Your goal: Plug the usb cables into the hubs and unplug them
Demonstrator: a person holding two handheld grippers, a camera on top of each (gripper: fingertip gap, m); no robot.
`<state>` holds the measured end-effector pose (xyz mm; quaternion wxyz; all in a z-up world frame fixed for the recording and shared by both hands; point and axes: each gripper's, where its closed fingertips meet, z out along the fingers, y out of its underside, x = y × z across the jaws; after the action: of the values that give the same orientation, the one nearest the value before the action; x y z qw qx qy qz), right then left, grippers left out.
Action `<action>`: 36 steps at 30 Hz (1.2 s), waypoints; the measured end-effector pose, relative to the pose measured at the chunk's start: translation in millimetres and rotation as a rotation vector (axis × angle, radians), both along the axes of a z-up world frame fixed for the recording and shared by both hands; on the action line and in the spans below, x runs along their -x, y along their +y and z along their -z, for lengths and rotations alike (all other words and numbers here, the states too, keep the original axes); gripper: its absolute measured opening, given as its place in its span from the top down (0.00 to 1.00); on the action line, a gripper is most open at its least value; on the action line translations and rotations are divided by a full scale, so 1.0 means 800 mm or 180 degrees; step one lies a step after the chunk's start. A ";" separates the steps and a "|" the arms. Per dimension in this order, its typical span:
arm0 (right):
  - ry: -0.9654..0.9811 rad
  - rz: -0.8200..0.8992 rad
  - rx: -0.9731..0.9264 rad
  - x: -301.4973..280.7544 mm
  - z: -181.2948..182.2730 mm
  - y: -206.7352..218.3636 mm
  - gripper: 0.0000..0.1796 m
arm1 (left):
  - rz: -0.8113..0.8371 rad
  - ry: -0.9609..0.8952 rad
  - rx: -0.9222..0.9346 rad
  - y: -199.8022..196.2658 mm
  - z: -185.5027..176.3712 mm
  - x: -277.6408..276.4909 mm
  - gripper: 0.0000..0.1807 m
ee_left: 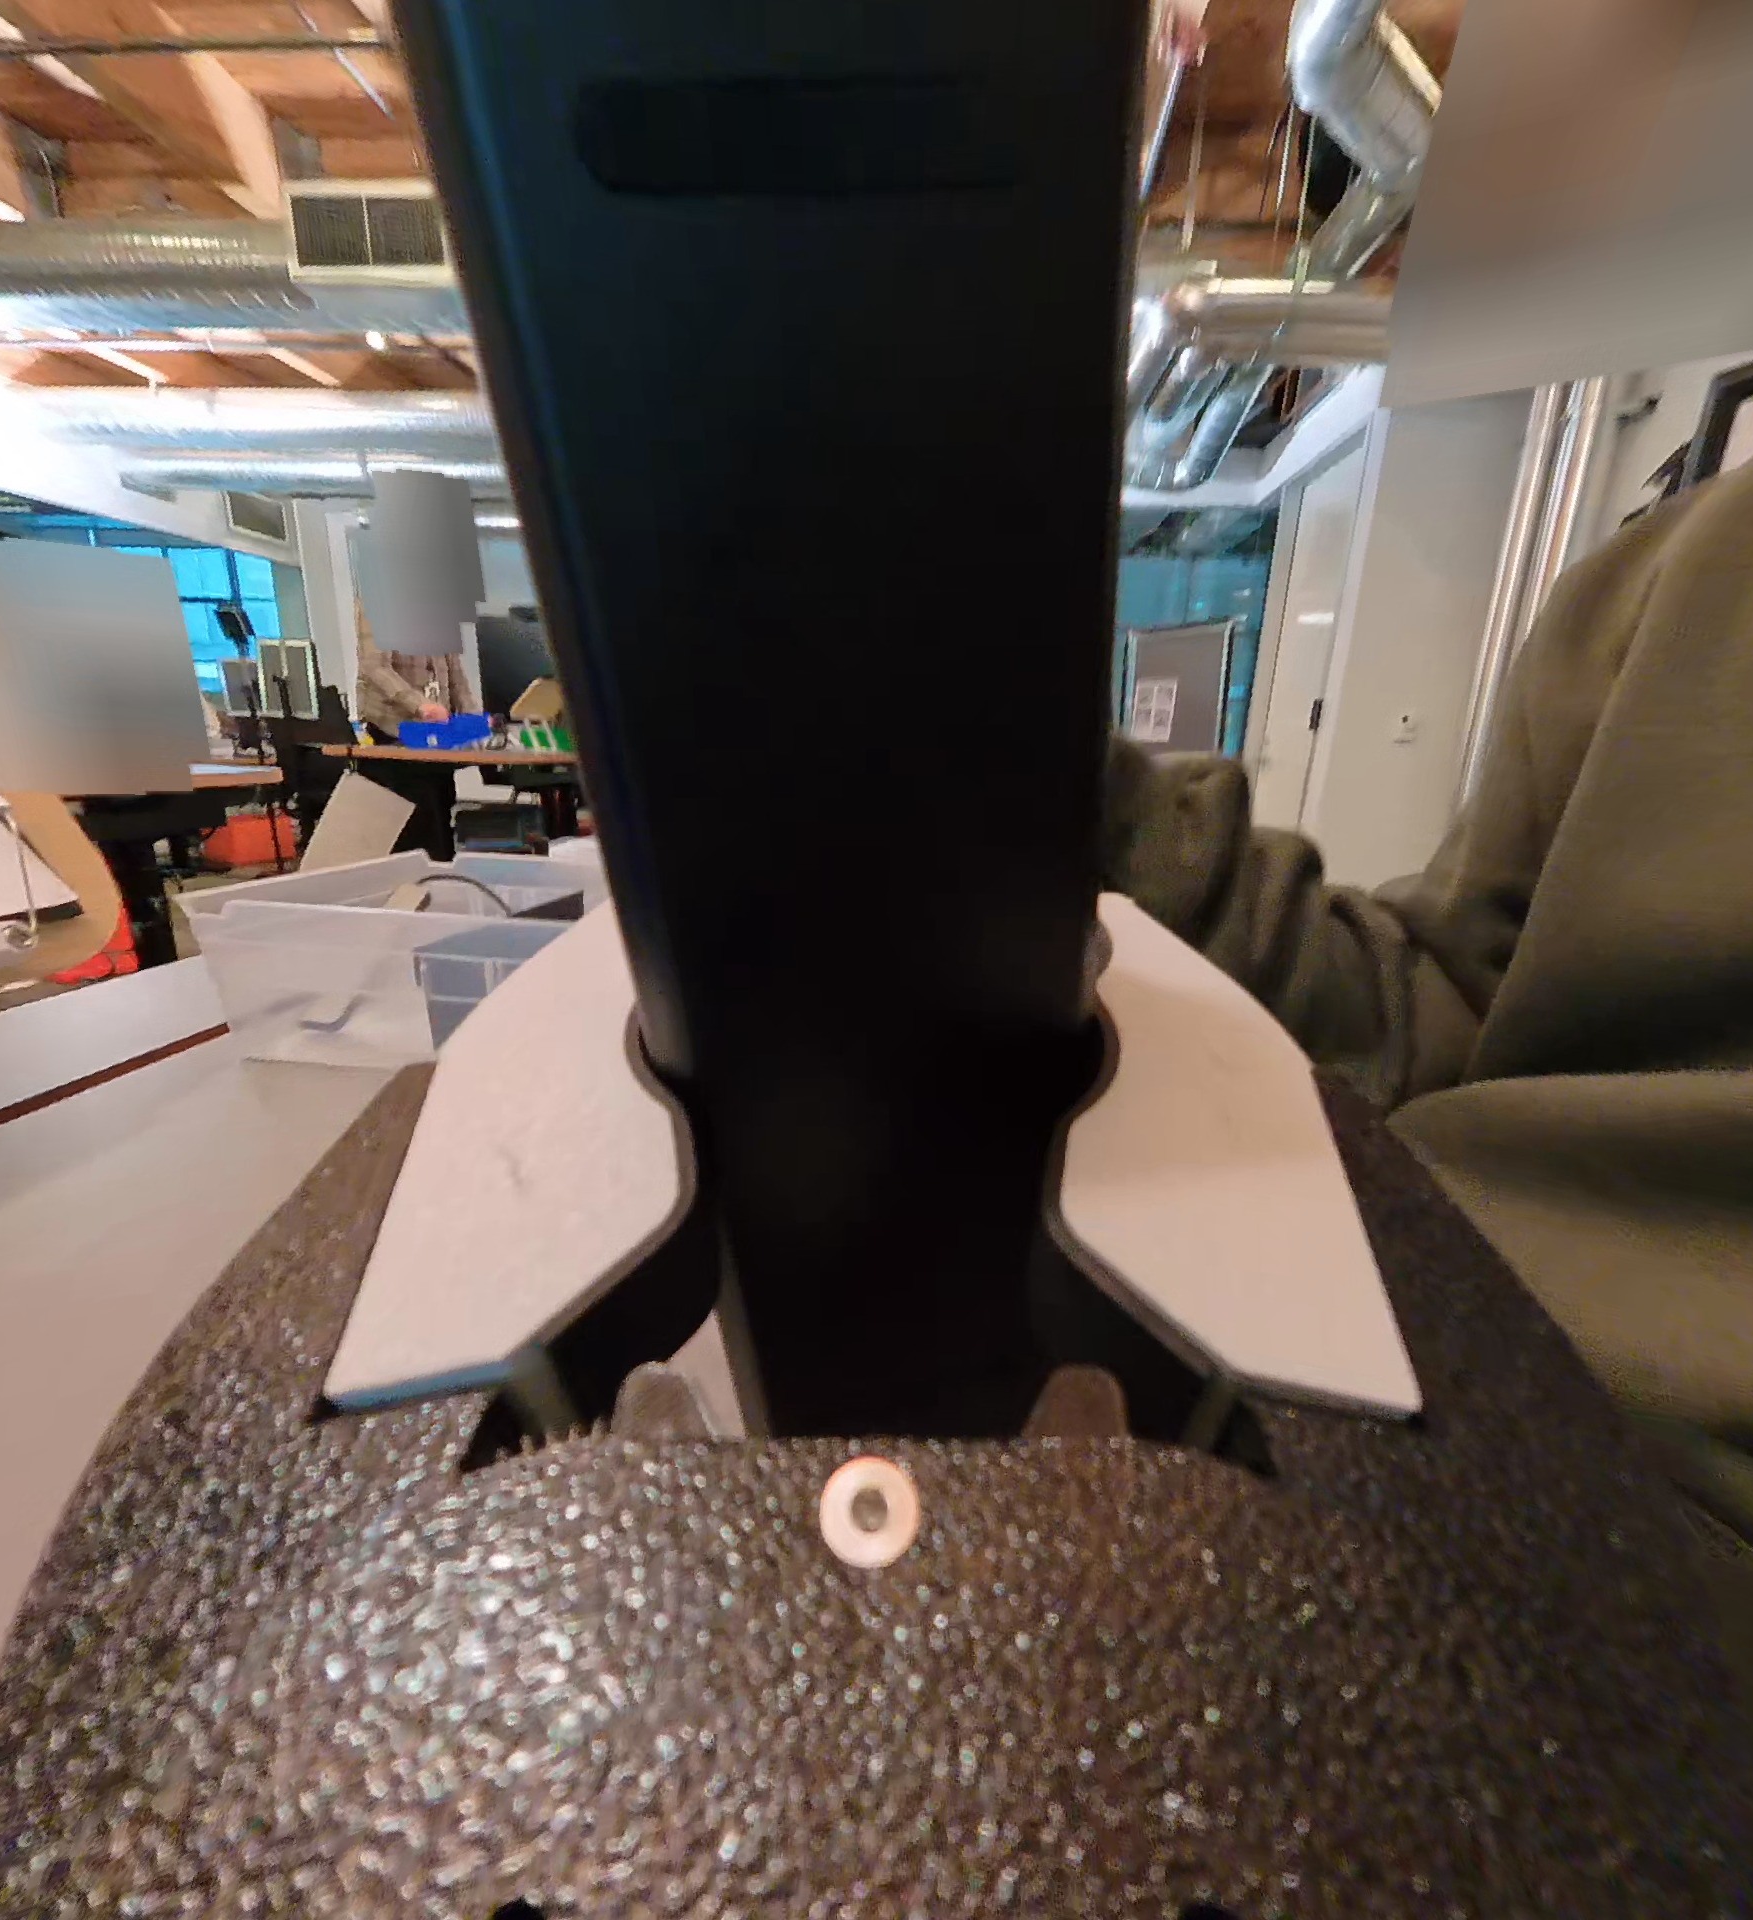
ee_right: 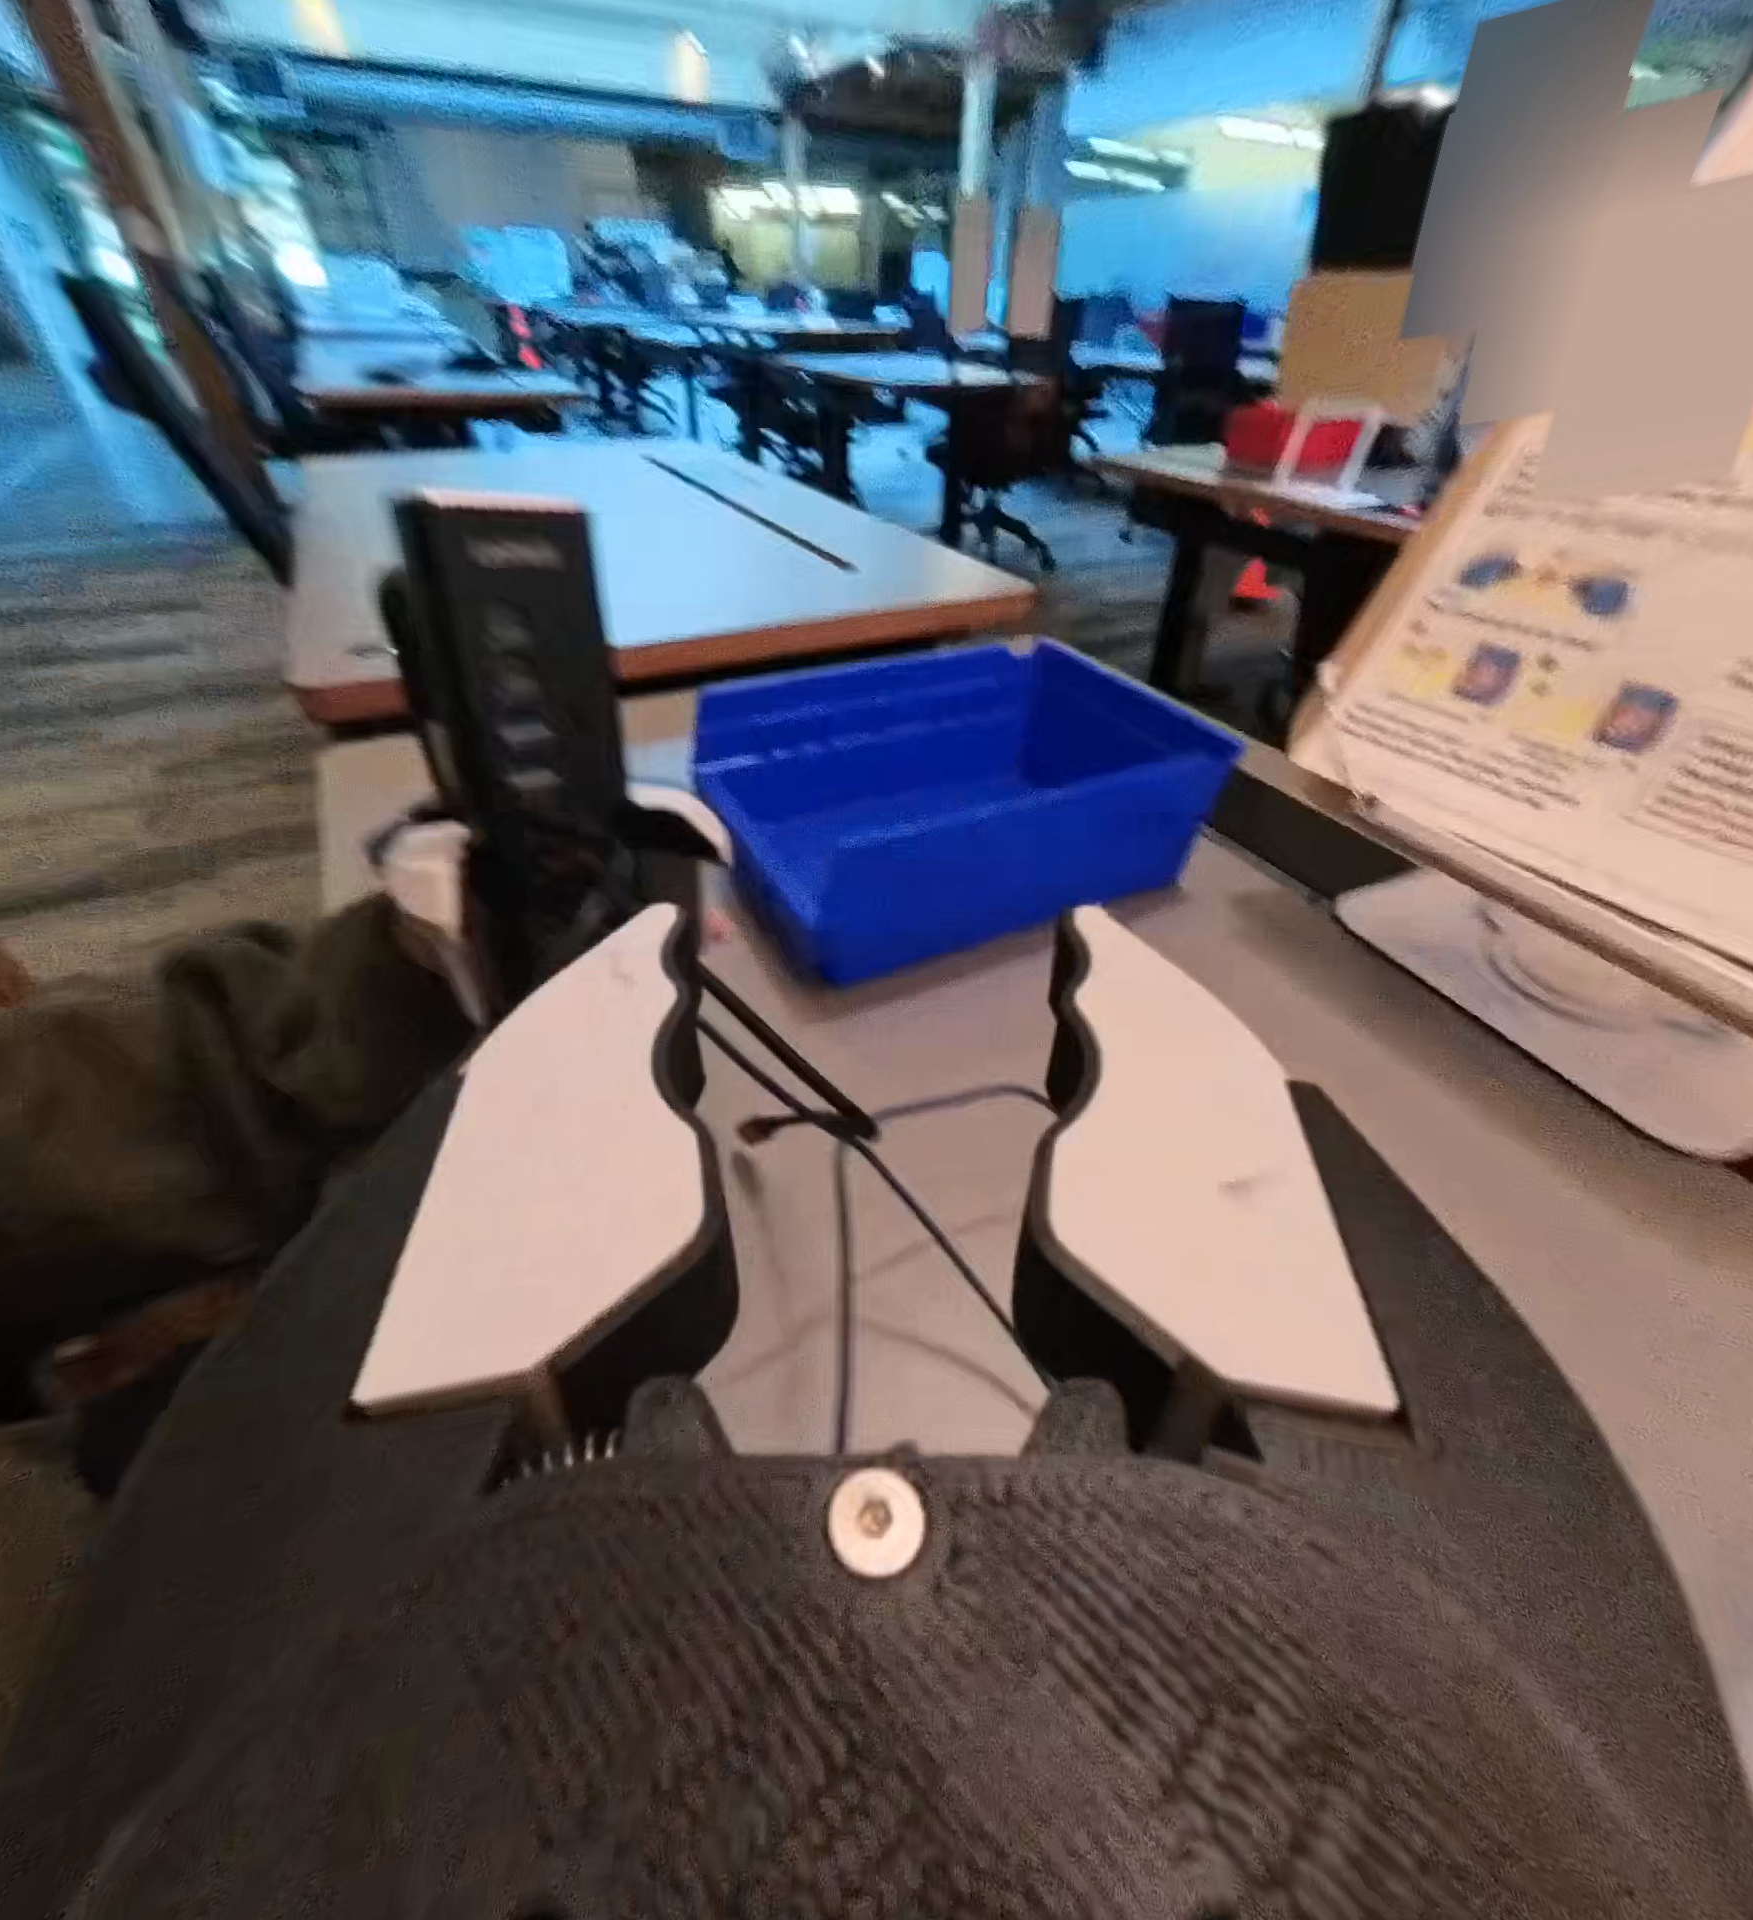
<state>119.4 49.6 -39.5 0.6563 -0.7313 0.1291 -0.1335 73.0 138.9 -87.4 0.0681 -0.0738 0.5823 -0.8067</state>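
Two finger-mounted wrist cameras, forward-facing, both close on the hub [ee_left: 810,675].

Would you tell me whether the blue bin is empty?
Apparently empty: the bin shows only bare blue walls and floor, though its near corner is hidden.

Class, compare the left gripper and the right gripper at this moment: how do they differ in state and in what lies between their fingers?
The left gripper is shut on the black USB hub, held upright; the right gripper is open and holds nothing. The hub fills the left gripper's gap, while the right gripper's gap shows thin cables on the table. Both have white fingers on black bodies.
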 end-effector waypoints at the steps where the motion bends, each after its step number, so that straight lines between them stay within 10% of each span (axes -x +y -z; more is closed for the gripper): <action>1: -0.0044 -0.0269 -0.0110 0.022 -0.015 0.015 0.68 | -0.0022 -0.0018 -0.0091 -0.003 0.005 -0.001 0.60; 11: -0.0483 -0.1095 0.0780 0.084 0.059 0.117 0.76 | -0.0105 -0.0248 -0.1073 -0.050 0.049 0.002 0.60; 15: -0.0841 -0.1000 0.0676 0.080 0.048 0.117 0.59 | -0.0042 -0.0295 -0.1230 -0.061 0.056 0.007 0.60; 36: -0.0641 -0.1187 0.0769 0.070 0.063 0.121 0.64 | -0.0541 -0.0182 -0.2029 -0.077 0.073 -0.011 0.59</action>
<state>63.7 146.1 -90.3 0.5869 -0.7987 -0.0911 -0.0968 81.5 77.5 -145.5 0.1712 -0.0744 0.7951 -0.5770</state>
